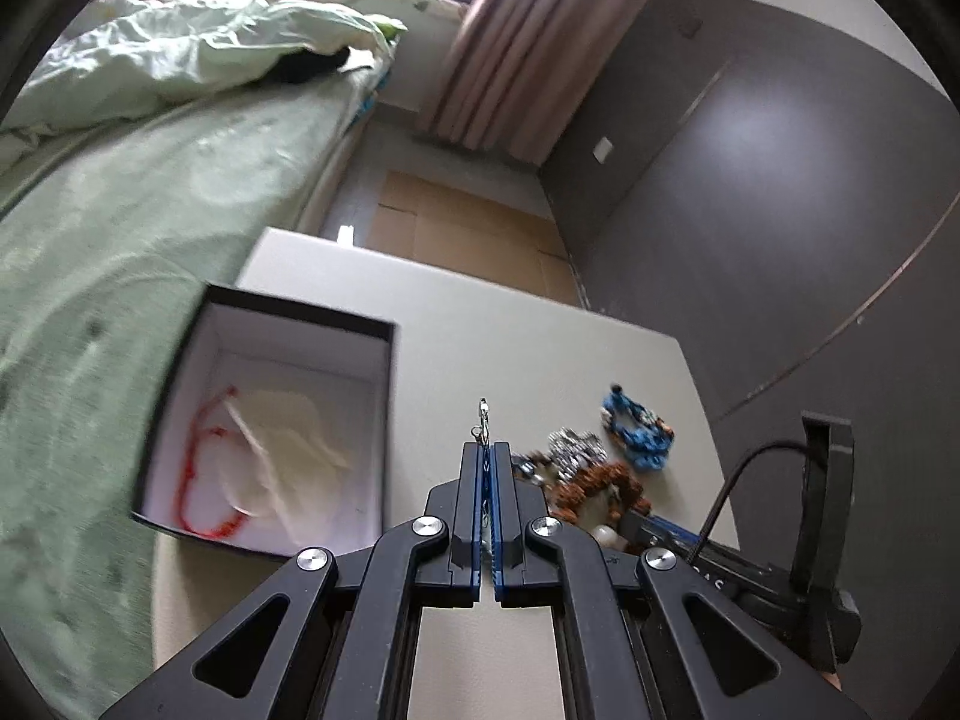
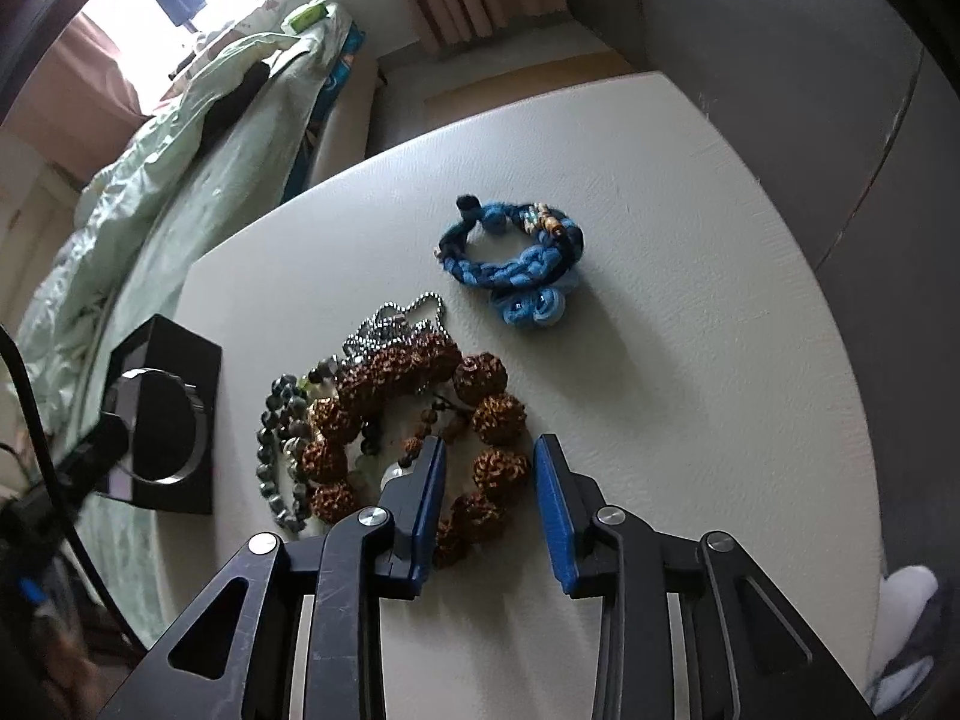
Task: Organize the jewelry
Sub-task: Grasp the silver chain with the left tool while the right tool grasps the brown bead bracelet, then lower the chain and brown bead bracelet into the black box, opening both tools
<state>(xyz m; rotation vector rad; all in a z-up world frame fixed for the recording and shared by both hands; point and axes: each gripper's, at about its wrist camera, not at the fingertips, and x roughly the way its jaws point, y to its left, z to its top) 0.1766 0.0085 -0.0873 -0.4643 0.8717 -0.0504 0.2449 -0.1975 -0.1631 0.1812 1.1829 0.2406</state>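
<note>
Pinching a thin silver chain (image 1: 483, 420) between its blue pads, left tool (image 1: 486, 450) clenched, chain's clasp end poking past the tips, above the bench (image 1: 480, 336) just right of the open box (image 1: 384, 330). Box sits at bench's left edge beside the bed (image 1: 120, 228); inside, red cord bracelet (image 1: 198, 468) and white paper (image 1: 288, 456). Right tool (image 2: 489, 450) released, jaws straddling the brown seed-bead bracelet (image 2: 492, 414) in the bench's jewelry heap. Blue braided bracelet (image 2: 516, 258) lies apart, farther in.
</note>
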